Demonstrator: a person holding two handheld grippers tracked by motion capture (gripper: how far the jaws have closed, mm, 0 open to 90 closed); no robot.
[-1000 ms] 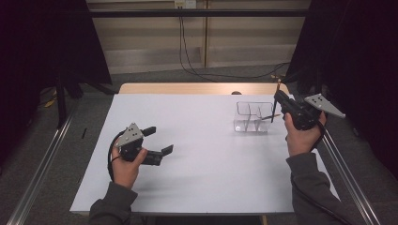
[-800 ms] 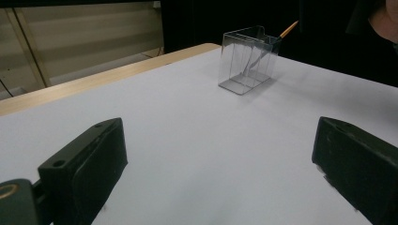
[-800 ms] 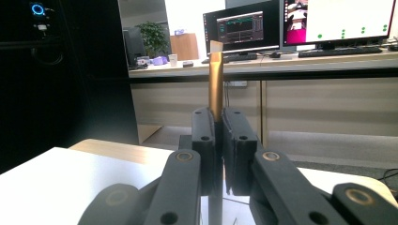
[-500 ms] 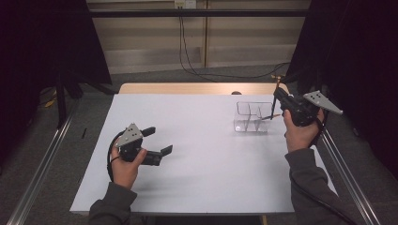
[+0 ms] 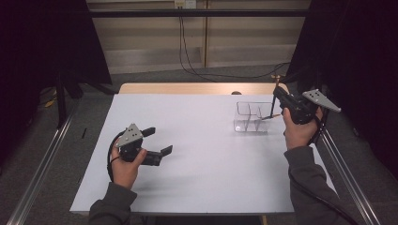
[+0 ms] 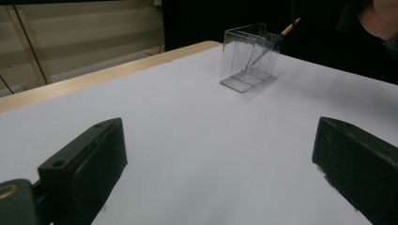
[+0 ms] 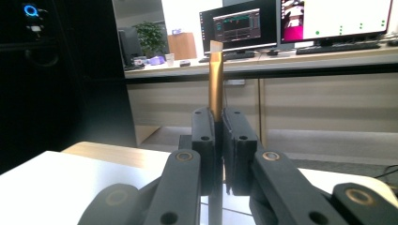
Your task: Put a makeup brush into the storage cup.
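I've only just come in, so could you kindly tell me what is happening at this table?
A person holds a gripper in each hand. The right gripper is shut on a thin brush, whose lower end reaches into the clear divided holder at the table's far right. The left gripper rests open near the table's left front, with nothing between its fingers.

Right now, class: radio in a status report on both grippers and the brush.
Left gripper open, idle. Right gripper shut on paintbrush. Brush handle inside clear holder. Nothing obstructing.
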